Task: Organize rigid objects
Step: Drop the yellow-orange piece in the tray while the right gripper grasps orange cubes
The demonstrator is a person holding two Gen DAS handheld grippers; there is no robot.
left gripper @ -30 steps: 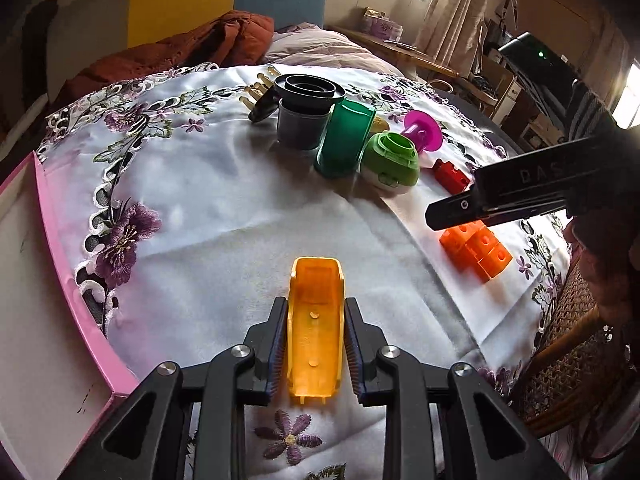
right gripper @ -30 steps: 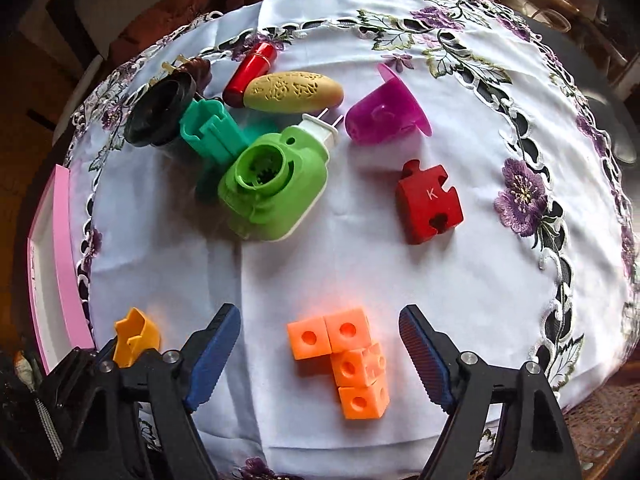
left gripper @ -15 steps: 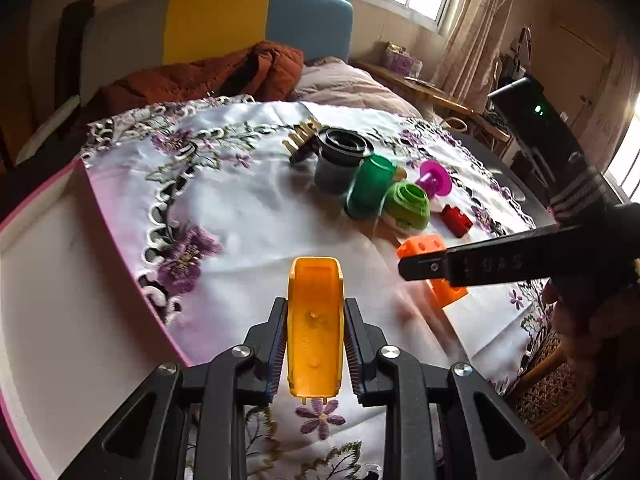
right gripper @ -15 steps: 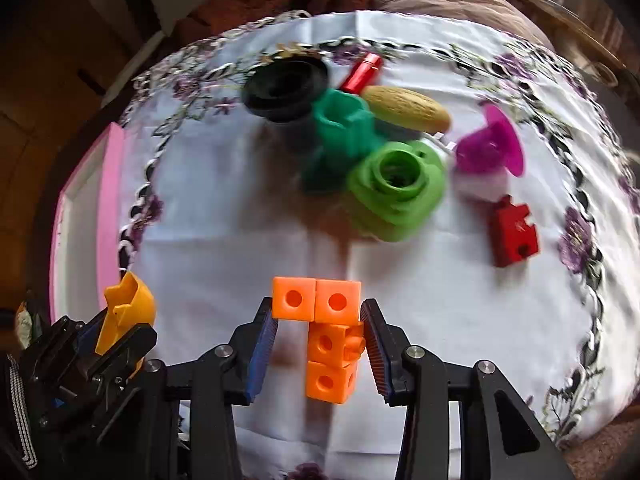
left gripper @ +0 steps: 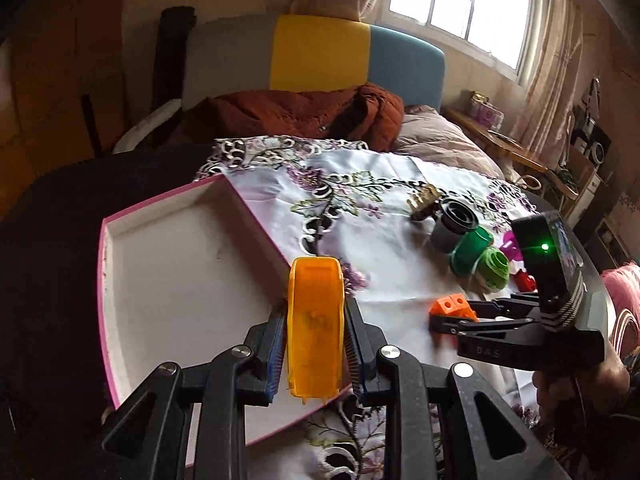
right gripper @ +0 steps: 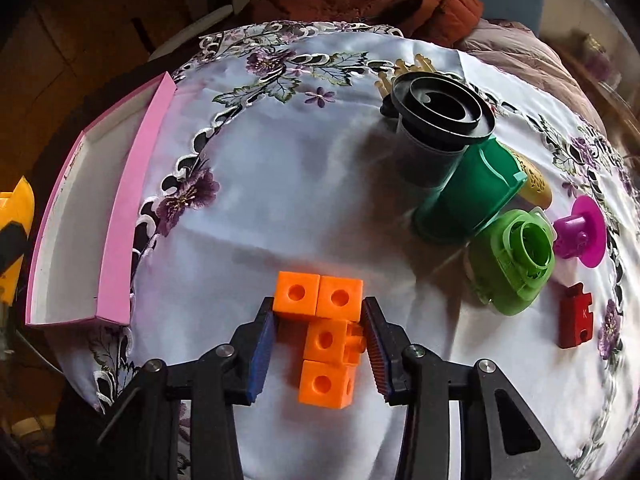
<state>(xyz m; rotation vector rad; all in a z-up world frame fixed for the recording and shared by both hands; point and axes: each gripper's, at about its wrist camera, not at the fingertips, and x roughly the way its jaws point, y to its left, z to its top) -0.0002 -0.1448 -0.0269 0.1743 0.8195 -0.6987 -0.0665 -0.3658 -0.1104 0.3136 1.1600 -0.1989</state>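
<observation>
Left tongs point(left gripper: 316, 344) carried ribbed orange scoop point(left gripper: 316, 328) over pink-rimmed tray point(left gripper: 180, 280).

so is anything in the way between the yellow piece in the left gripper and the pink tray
Nothing visible. The left gripper is shut on the yellow piece, which hangs over the near wall of the pink tray. The tray's white floor shows bare, and the other toys lie off to the right on the cloth.
</observation>
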